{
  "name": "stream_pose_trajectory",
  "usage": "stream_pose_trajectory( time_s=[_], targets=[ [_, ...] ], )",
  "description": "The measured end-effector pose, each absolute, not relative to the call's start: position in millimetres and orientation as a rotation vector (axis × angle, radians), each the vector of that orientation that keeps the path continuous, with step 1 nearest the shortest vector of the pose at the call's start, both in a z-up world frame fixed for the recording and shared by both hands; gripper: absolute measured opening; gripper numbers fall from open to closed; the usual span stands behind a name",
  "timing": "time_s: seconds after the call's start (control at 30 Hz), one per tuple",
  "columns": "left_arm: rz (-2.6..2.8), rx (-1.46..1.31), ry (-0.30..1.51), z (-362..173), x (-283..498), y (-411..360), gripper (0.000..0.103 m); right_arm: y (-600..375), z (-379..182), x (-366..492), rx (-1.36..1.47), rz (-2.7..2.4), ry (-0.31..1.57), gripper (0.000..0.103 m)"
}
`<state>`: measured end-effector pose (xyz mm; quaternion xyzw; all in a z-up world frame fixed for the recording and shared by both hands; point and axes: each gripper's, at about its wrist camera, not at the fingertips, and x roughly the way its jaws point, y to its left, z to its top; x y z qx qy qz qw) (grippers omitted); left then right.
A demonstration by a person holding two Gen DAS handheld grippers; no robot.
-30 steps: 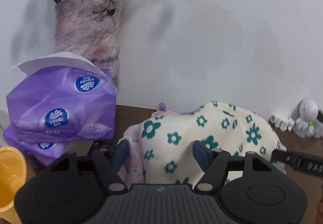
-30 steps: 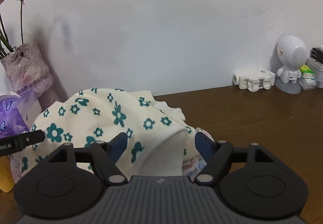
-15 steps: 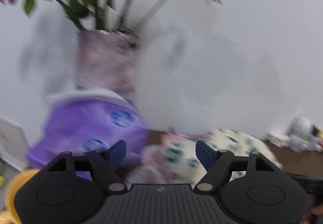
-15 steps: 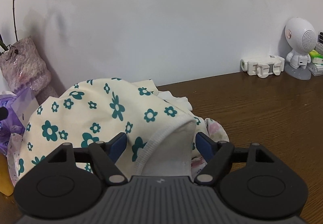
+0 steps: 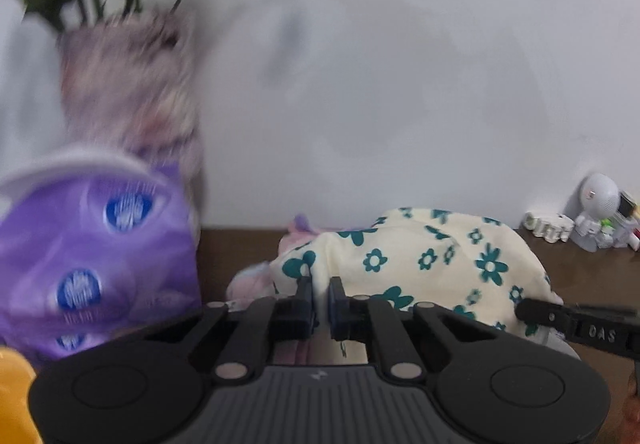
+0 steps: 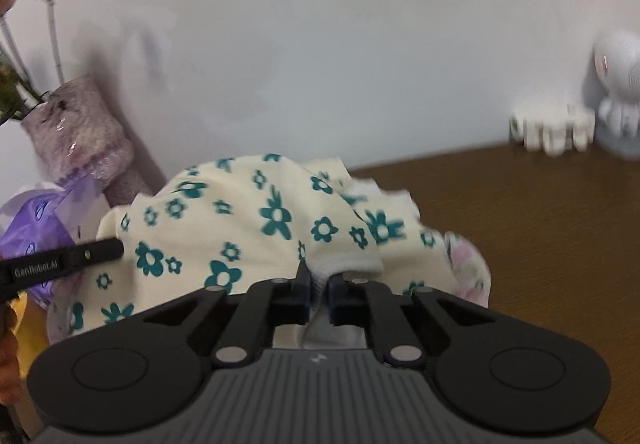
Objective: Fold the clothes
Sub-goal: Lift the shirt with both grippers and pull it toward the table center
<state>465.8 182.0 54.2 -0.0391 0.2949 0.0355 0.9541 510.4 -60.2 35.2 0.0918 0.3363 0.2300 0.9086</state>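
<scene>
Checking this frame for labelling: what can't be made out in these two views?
- Left wrist view: tissue pack and vase smeared by motion blur; print unreadable.
- Both views: near edge of the flowered garment hidden behind the gripper bodies.
- Right wrist view: white figurine blurred and cut by the right edge.
- Pink cloth mostly buried under the garment.

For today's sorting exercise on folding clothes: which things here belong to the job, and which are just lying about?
Belong to the job:
- flowered garment
- pink garment underneath
- left gripper, right gripper, both clamped on the flowered garment

Lying about:
- vase
- tissue pack
- white figurine
</scene>
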Motion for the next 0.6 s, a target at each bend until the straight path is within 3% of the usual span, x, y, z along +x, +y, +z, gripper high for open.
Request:
stream_pose_trajectory(
  time_s=[0.1,0.17,0.23,0.4,0.47,0.5,0.53,0.6],
  targets=[
    [0.085,-0.097,0.61,58.8,462.8,186.3,0.017,-60.6,43.7,507.3,0.179,0.482,0.676,0.007],
    [0.112,-0.123,0.62,61.5,460.5,193.8,0.033,-61.0,45.4,505.4,0.171,0.479,0.678,0.007],
    [0.128,-0.147,0.596,66.1,457.9,200.5,0.043,-61.3,47.1,503.4,0.164,0.476,0.679,0.007],
    [0.13,-0.119,0.653,61.1,474.8,199.7,0.05,-60.7,38.8,506.8,0.17,0.47,0.696,0.007],
    [0.126,-0.105,0.676,52.9,483.2,197.1,0.041,-60.1,35.4,508.7,0.178,0.47,0.7,0.007],
    [0.115,-0.098,0.686,48.0,487.5,193.1,0.028,-59.6,34.2,509.4,0.178,0.47,0.701,0.007],
    [0.108,-0.086,0.684,47.3,486.9,188.7,0.004,-59.1,33.4,509.8,0.177,0.471,0.701,0.007],
    [0.097,-0.059,0.676,46.9,484.6,180.1,0.004,-58.3,32.5,509.9,0.174,0.472,0.698,0.006]
  ],
)
